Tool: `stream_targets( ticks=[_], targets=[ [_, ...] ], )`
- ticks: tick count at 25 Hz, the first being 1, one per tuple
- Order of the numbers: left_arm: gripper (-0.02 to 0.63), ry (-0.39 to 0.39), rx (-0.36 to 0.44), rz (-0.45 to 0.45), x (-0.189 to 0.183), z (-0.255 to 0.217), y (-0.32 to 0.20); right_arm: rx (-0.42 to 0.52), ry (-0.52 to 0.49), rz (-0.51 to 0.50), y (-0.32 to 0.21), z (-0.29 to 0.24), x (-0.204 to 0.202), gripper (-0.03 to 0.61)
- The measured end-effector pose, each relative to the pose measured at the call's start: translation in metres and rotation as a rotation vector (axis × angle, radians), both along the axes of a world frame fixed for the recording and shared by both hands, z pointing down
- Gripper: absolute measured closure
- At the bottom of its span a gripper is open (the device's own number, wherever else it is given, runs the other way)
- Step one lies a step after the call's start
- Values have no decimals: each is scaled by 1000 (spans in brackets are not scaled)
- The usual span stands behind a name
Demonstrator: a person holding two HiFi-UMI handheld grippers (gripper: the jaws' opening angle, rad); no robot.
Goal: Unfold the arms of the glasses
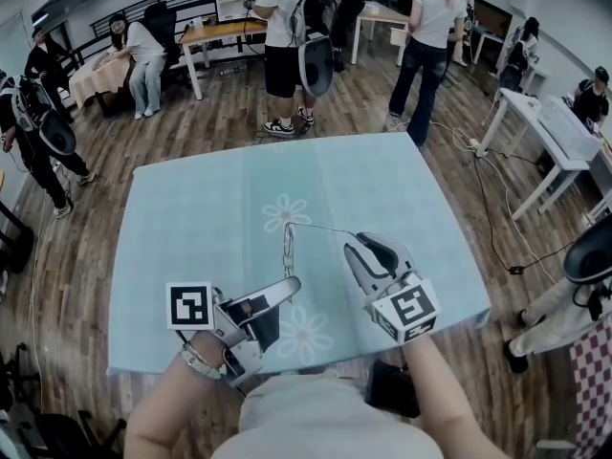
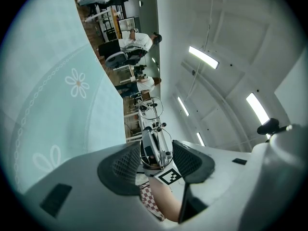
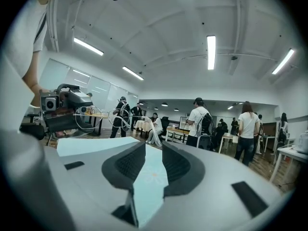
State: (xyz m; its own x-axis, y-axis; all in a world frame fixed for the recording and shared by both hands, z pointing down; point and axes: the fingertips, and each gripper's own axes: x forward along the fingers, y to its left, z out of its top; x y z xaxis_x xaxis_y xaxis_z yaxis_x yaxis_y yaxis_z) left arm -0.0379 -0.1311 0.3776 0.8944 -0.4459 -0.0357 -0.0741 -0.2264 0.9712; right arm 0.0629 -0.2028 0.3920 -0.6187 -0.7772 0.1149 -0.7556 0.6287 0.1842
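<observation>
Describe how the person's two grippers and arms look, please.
The left gripper and right gripper have smooth pale grey bodies and black textured pads. Each carries a white cube with black square markers. No cables show. The forearms are bare of sleeves; a pale band circles the left wrist.

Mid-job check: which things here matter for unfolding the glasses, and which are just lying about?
Job: glasses, gripped in the left gripper; open right gripper.
Lying about: flowered tablecloth, white desk, wooden table.
</observation>
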Motion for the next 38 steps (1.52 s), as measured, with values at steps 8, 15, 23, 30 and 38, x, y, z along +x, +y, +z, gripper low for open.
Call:
stream_targets(
  ticks=[8, 15, 23, 30, 38],
  targets=[
    [397, 14, 5, 14, 5, -8, 4, -16, -64, -30, -4, 13, -4, 453],
    [397, 12, 0, 28, 5, -13, 10, 25, -41, -88, 1, 12, -32, 456],
    [397, 23, -34, 40, 6, -11, 14, 159, 54, -232, 5, 14, -64, 466],
    [397, 15, -53, 53, 10, -9, 18, 226, 83, -246, 3, 5, -81, 485],
    [397, 23, -68, 59, 12, -6, 22, 266, 114, -263, 5, 2, -93, 497]
  ],
)
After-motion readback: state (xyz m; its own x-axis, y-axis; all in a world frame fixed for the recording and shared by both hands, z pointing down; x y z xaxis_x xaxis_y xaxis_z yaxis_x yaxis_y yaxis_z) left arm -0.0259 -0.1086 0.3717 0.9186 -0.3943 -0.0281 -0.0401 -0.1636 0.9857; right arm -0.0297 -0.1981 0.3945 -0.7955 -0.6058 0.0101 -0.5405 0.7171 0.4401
